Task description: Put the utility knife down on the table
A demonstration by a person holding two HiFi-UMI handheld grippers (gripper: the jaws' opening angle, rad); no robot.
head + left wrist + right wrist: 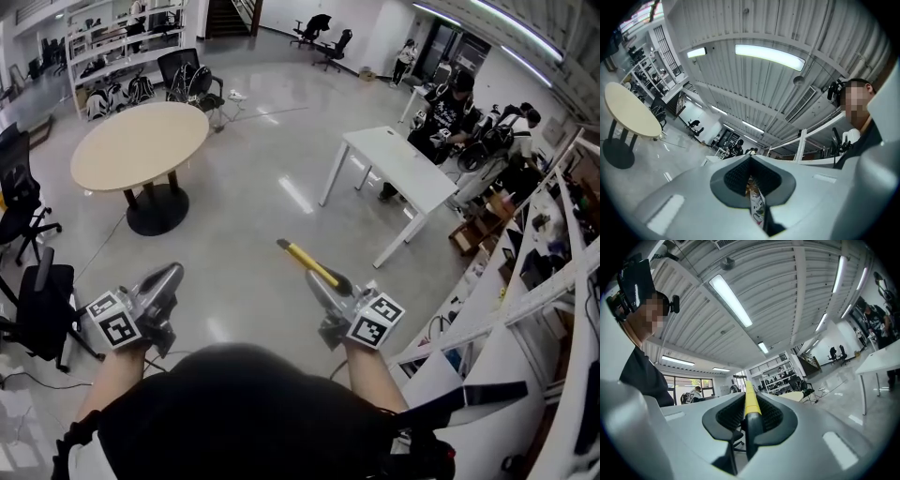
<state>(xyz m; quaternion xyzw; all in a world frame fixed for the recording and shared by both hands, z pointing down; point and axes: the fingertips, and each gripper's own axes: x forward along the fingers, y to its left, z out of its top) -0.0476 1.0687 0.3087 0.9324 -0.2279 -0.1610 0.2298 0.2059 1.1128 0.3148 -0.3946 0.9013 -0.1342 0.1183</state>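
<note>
The utility knife point(751, 401) sits clamped between the fingers of the right gripper point(317, 284), which are closed on its dark end. The yellow body runs straight out past the fingertips, roughly level and slightly nose-up, over bare floor point(253, 225). It rests on nothing, so all its support comes from the pinch. I judge it light and rigid, with a hard, fairly smooth shell. It will not bend or crush, but held this near one end the long yellow part could pivot or slide between the pads if it is tipped or bumped on landing. A hold nearer the middle of the handle would be steadier, and the far tip, where a blade would come out, is the part to keep clear of; whether a blade is extended cannot be made out. The left gripper point(173, 274) hangs beside it, well apart, its fingers pressed together with nothing between them. Ahead and to the right of the right fingers, well apart, stands a white bench point(403, 169) with a bare top, the closer place to lay the knife flat. A round bench point(141, 145) lies ahead of the left fingers, also well apart. People work at the room's far side.
</note>
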